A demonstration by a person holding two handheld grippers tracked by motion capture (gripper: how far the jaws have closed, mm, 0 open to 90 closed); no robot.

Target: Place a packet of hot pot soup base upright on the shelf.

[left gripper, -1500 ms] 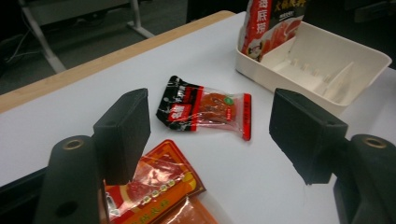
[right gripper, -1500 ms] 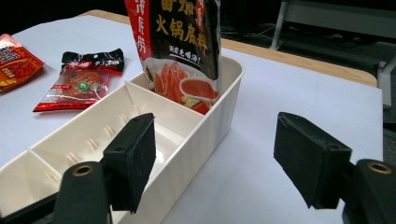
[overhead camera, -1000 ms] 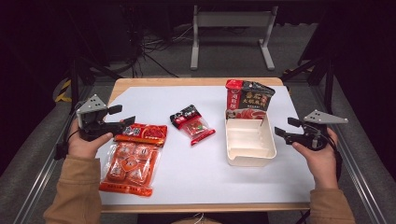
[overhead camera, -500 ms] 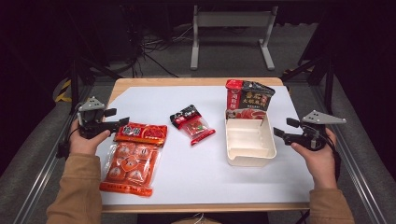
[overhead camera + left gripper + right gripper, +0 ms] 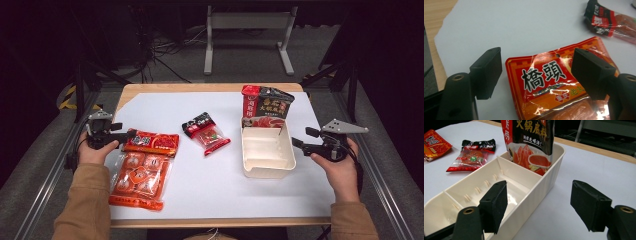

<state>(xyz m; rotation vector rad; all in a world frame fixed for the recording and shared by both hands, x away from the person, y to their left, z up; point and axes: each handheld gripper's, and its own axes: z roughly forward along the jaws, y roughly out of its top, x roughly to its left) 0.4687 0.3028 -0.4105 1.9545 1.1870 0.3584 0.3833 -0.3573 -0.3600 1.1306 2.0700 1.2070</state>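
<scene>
A white sheet point(image 5: 200, 175) covers a wooden table point(image 5: 210, 88) in a dark room, with grey floor and a metal stand behind it. At the sheet's left lies a large red-orange packet point(image 5: 142, 167): a glossy clear-fronted pouch with a red header bearing bold black characters and a small hang hole, and rows of individually wrapped orange pieces below. The left gripper point(image 5: 131, 134) sits at the header's near-left corner, jaws spread wide, one on each side of the header in the left gripper view point(image 5: 536, 72), not closed on it. In that view the packet's lower part is cut off and glare blurs the smaller print. The right gripper point(image 5: 298, 142) hovers just right of a cream divided tray point(image 5: 267, 167), its jaws also wide apart and empty. A dark sauce pouch point(image 5: 265, 107) stands upright in the tray's far compartment, its bottom hidden by the wall. A small red-and-black packet point(image 5: 206, 133) lies between packet and tray.
</scene>
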